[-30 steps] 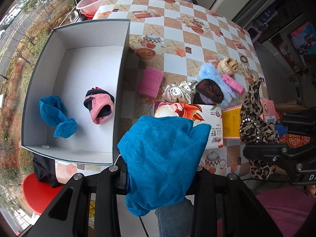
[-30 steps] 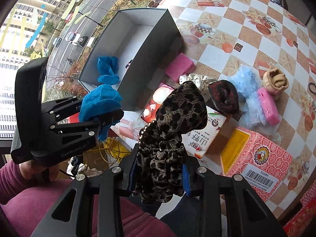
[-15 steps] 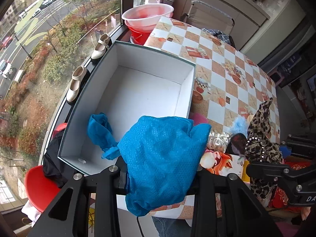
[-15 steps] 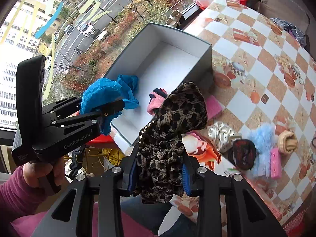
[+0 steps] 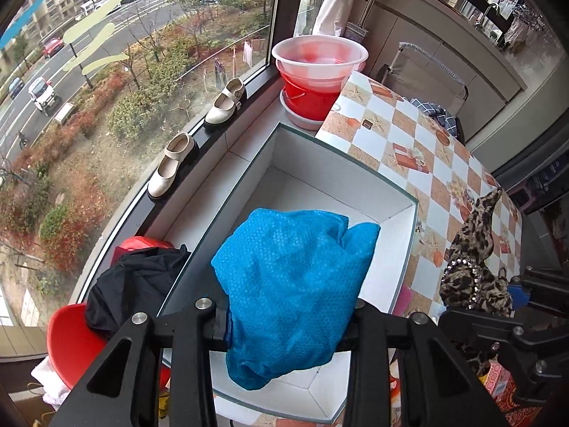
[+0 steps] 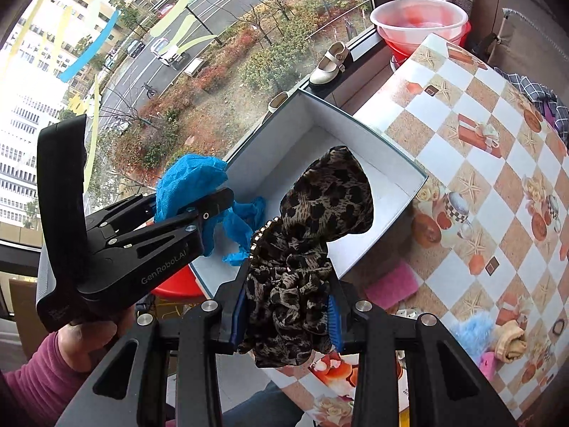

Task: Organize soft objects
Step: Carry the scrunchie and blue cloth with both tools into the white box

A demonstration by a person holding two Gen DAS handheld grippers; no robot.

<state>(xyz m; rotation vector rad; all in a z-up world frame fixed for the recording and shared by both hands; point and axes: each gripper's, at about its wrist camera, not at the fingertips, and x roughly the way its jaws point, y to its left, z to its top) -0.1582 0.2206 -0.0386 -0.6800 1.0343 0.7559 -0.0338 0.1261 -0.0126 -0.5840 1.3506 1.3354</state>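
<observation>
My left gripper (image 5: 290, 323) is shut on a blue mesh cloth (image 5: 295, 288) and holds it over the near end of the open white box (image 5: 330, 192); it also shows in the right wrist view (image 6: 213, 210). My right gripper (image 6: 288, 306) is shut on a leopard-print scrunchie (image 6: 313, 227), held above the box's near right side (image 6: 387, 167); the scrunchie also shows in the left wrist view (image 5: 473, 259). A second blue cloth (image 6: 245, 224) lies in the box. The held cloths hide the rest of the box floor.
The checkered table (image 6: 498, 163) carries a pink sponge (image 6: 391, 284), a blue fluffy scrunchie (image 6: 469, 331) and a beige scrunchie (image 6: 512, 341). A red bucket with a basin (image 5: 320, 71) stands beyond the box. Shoes (image 5: 170, 167) sit on the window sill. A red stool (image 5: 71, 338) holds black cloth.
Both grippers have lifted and swung left toward the window with their cloths. The view now looks down the box toward the bucket; the pink and black item in the box is hidden.
</observation>
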